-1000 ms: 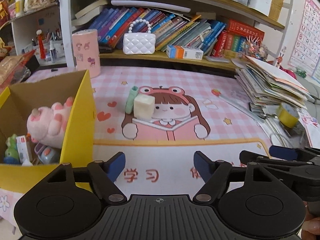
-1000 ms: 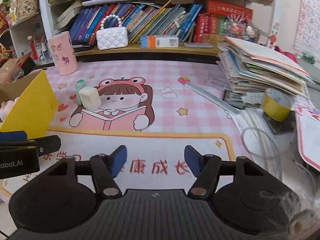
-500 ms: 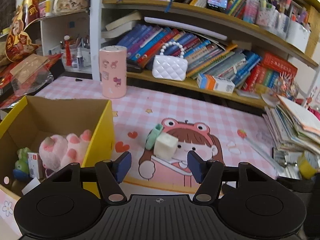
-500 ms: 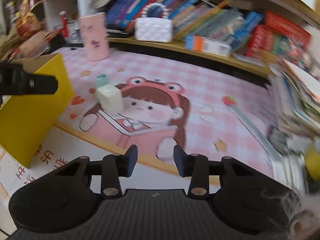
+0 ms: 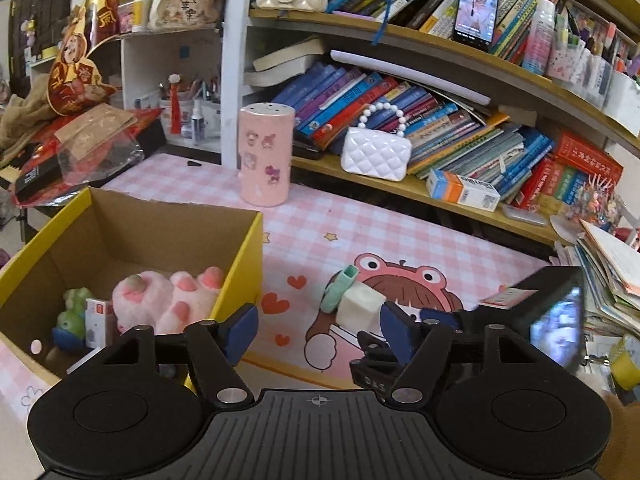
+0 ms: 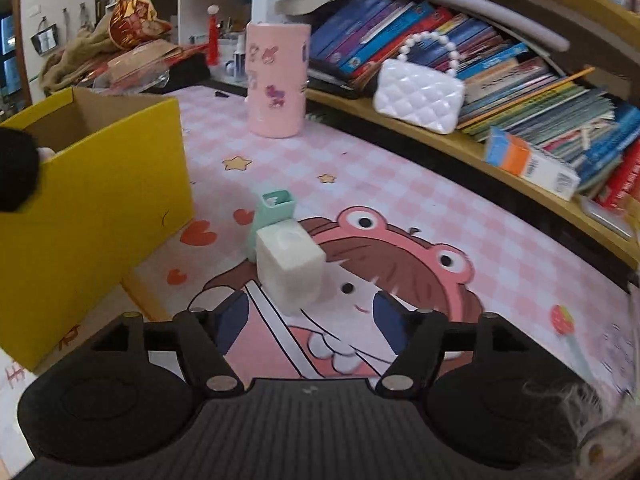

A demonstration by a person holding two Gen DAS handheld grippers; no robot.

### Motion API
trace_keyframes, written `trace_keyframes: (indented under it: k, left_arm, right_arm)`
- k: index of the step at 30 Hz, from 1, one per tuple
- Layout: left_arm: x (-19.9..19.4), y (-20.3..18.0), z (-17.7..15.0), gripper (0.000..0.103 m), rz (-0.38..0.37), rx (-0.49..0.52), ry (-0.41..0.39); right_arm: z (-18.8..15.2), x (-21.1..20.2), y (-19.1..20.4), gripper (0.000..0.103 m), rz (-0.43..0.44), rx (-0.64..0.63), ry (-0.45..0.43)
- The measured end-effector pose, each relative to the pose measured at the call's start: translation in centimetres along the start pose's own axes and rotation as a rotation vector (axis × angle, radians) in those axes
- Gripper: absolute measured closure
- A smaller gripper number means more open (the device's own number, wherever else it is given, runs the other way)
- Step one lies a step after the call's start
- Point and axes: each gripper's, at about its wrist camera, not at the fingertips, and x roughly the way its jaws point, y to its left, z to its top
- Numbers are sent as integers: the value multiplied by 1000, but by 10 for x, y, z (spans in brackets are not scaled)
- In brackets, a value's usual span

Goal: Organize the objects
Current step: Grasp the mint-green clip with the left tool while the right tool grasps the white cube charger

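I see even, fairly bright indoor light in both views, with soft, faint shadows. In my left wrist view the picture is sharp; the wooden bookshelves (image 5: pixel 420 192) bow strongly from fisheye distortion, and a lit phone screen (image 5: pixel 476 4) glows. My right wrist view is softer: its right edge smears with motion blur, and the glossy white quilted handbag (image 6: pixel 418 96) shows glare.
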Motion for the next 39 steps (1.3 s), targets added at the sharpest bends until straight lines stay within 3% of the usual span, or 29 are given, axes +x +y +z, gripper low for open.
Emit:
trace_keyframes:
  k: [3, 6, 7, 11, 20, 27, 39]
  left_arm:
    - [0, 2, 1, 35, 13, -13, 1]
    - [1, 4, 1, 35, 19, -17, 10]
    - [2, 5, 1, 35, 22, -15, 14]
    - [5, 5, 3, 35, 36, -8, 23]
    - [39, -19, 3, 36, 23, 8, 77]
    - [77, -54, -9, 36, 0, 81, 125]
    - [168, -88, -11, 33, -10, 202, 90]
  right_arm:
    - [2, 15, 2, 45, 16, 18, 12]
    - [2, 28, 4, 66, 26, 46, 27]
    - [2, 32, 3, 79, 37, 61, 35]
    - [-2, 28, -4, 87, 66, 121, 25]
    - [-38, -35, -41, 89, 14, 284, 19]
    - [-74, -78, -56, 90, -49, 366, 51]
    - [-92, -137, -70, 95, -68, 383, 8]
